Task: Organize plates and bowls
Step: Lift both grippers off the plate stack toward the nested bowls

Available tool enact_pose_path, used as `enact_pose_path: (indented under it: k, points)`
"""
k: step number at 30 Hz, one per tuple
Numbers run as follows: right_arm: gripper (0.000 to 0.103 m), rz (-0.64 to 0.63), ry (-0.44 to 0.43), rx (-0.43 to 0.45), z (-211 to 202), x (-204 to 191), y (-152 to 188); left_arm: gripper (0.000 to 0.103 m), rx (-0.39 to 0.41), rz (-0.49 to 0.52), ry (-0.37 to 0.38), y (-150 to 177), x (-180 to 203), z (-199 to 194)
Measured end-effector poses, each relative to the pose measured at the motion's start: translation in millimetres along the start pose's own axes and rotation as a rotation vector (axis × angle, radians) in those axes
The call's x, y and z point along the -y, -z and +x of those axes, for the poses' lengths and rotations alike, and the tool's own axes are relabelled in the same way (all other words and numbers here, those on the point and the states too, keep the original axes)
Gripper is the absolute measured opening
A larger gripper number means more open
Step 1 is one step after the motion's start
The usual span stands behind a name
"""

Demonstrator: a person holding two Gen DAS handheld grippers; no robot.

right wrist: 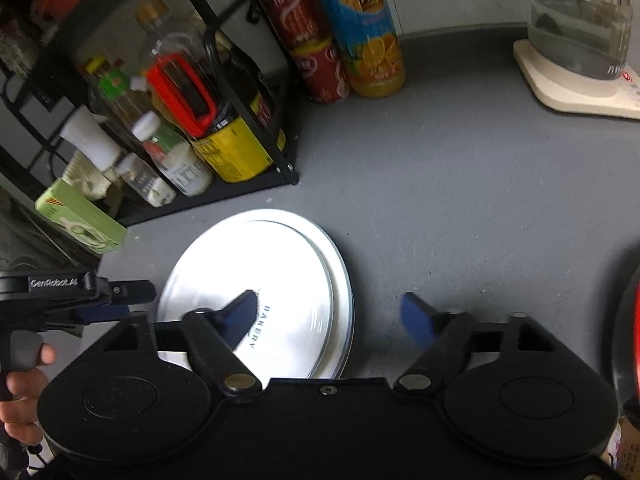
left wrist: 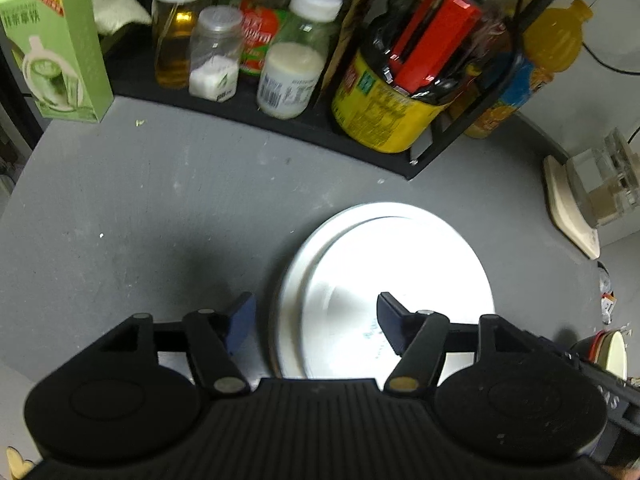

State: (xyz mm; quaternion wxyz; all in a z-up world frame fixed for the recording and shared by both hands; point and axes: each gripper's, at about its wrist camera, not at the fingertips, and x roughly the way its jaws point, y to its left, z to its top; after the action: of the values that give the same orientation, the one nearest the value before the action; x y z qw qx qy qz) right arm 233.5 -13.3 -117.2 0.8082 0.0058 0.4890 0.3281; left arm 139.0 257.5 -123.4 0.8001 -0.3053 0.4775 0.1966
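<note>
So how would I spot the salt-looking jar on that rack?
Find the black wire rack at the back of the grey counter. On its bottom shelf, between the oil bottle and the milky bottle, stands the clear jar, the only one holding white grains.

Plates point(left wrist: 384, 272) glare-blown, part hidden by gripper body; bowl point(left wrist: 614, 354) cut off.
</note>
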Motion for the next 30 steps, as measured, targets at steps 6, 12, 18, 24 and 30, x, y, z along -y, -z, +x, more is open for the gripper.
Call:
enact_pose_path:
  k: [6,12,18,24,30]
  points:
    - [0.099,-0.028,-0.031,0.017,-27.6,12.5,-2.6,0.079,0.025,-0.007,-0.018,4.7,24.8,-18.8]
    - [0.103,-0.035,-0.058,0.032,-53.3,32.5,-5.4,0.087,0.032,0.051,-0.022,15.4,61.7,-28.6]
    - [0.103,-0.033,-0.061,0.029,-73.2,54.5,-3.2,0.089,0.023,0.074,-0.011,31.1,91.4,-30.8]
    - [0.103,-0.022,-0.042,0.040,-91.9,79.5,0.5,0.091,0.021,0.104,-0.004,51.3,120.8,-34.6]
    - [0.103,0.008,-0.018,0.071,-111.7,107.3,2.7,0.091,0.019,0.137,0.016,63.6,147.3,-33.4]
